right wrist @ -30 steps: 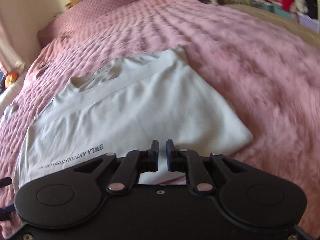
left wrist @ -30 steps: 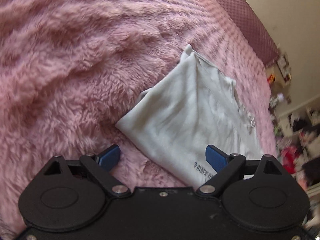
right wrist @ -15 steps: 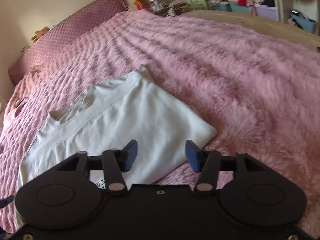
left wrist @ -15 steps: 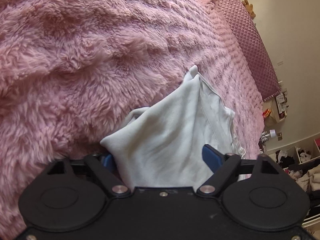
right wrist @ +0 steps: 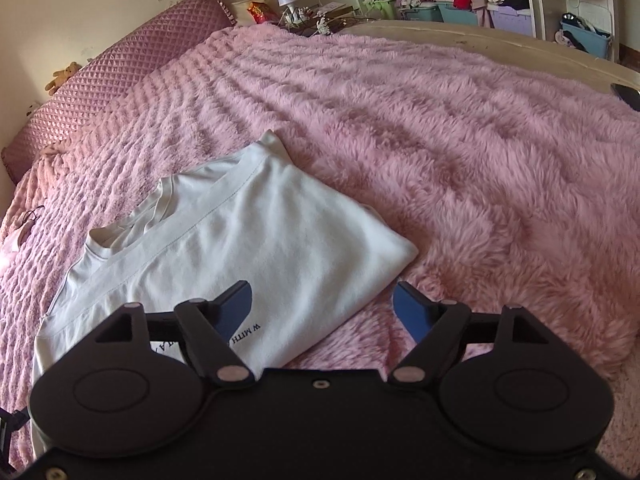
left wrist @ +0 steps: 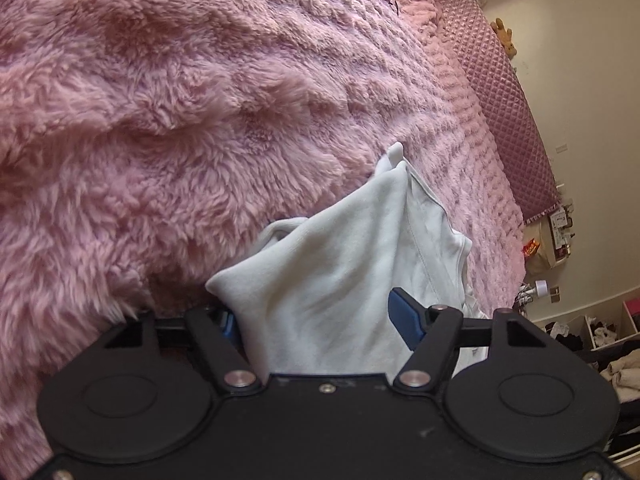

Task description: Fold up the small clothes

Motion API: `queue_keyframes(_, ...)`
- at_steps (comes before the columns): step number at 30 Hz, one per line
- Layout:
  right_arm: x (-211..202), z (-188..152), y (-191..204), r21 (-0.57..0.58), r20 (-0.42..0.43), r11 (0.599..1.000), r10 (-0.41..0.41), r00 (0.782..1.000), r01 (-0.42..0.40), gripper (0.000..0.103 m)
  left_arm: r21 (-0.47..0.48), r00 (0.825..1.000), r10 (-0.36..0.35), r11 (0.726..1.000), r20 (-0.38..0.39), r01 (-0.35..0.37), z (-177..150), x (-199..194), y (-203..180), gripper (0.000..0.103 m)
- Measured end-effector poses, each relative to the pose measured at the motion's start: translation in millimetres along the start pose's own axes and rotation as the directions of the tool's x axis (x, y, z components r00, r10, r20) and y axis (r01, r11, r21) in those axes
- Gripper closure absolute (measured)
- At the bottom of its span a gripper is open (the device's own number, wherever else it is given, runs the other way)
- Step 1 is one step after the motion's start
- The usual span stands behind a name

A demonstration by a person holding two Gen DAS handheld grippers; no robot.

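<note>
A folded pale grey-white T-shirt (right wrist: 248, 232) with dark lettering near its hem lies on a fluffy pink blanket (right wrist: 460, 152). My right gripper (right wrist: 322, 308) is open and empty, hovering over the shirt's near right corner. In the left wrist view the same shirt (left wrist: 344, 280) fills the gap between the fingers of my left gripper (left wrist: 316, 316). Its jaws stand wide apart, with the shirt's corner bunched between the blue pads. The left pad is mostly hidden behind the cloth.
A quilted pink headboard cushion (right wrist: 116, 64) runs along the wall at the bed's far side. A nightstand with a lamp (right wrist: 288, 2) and shelves of clothes bins (right wrist: 480, 4) stand beyond the bed. A dark object (right wrist: 626, 94) lies at the blanket's right edge.
My right gripper opened, let go of the shirt and pulled back. My left gripper moved forward onto the shirt's corner, which now bunches between its open jaws.
</note>
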State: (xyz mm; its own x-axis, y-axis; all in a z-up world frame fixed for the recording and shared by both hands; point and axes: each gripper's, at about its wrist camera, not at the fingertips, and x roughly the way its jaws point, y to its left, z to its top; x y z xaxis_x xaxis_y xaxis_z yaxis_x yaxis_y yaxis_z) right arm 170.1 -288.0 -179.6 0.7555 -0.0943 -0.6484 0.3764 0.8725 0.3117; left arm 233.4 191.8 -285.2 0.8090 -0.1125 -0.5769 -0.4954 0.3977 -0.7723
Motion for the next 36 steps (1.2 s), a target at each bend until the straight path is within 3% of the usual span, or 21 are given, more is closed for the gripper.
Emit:
queue_keyframes(1,0.2,-0.3,-0.4,-0.002,-0.002,1.0,0.001,1.0,-0.001,0.024,-0.002,1.0,0.005,1.0,0.003,-0.005,0.5,-0.1,0.0,0.041)
queue_keyframes(2,0.4,-1.0,-0.5,-0.001,-0.005,1.0,0.0,1.0,0.0,0.024,0.001,1.0,0.012,1.0,0.009,-0.012,0.3,-0.8,-0.1,0.056)
queue_keyframes(4,1.9,-1.1,-1.9,0.01,-0.019,1.0,0.007,1.0,-0.006,0.024,0.006,0.999,0.033,0.999,0.013,-0.033,-0.1,-2.1,2.2,0.075)
queue_keyframes(9,4.5,-1.0,-4.6,0.049,-0.042,0.999,0.017,0.999,-0.015,0.024,-0.023,1.0,0.023,0.999,0.015,-0.022,-0.4,-5.4,6.1,0.081)
queue_keyframes(11,4.9,-0.6,-4.5,0.044,-0.04,0.999,0.014,0.999,-0.012,0.024,0.003,1.0,0.016,1.0,0.027,-0.016,-1.3,-8.7,2.1,0.095)
queue_keyframes(12,5.1,-0.3,-4.7,0.043,-0.042,0.999,0.015,0.999,-0.014,0.024,0.026,0.999,0.016,1.0,0.032,-0.016,-1.7,-10.2,-1.3,0.098)
queue_keyframes(20,3.3,4.9,-5.6,0.042,-0.039,0.999,0.025,0.999,-0.023,0.024,0.118,0.999,-0.017,0.993,0.043,0.011,-4.1,-16.3,-33.0,0.101)
queue_keyframes(27,-0.4,17.7,-13.8,0.037,-0.03,0.999,0.006,1.0,-0.005,0.024,0.202,0.989,-0.147,0.969,-0.002,0.145,-15.8,-19.6,-88.8,0.102)
queue_keyframes(32,-4.7,24.8,-24.5,0.043,-0.026,0.999,0.011,1.0,-0.01,0.024,0.237,0.956,-0.282,0.926,-0.076,0.292,-36.5,-15.7,-132.7,0.102)
queue_keyframes(36,-9.0,32.1,-36.9,0.045,-0.013,0.999,0.004,1.0,-0.003,0.024,0.289,0.903,-0.384,0.858,-0.191,0.426,-67.2,-3.7,-175.0,0.102)
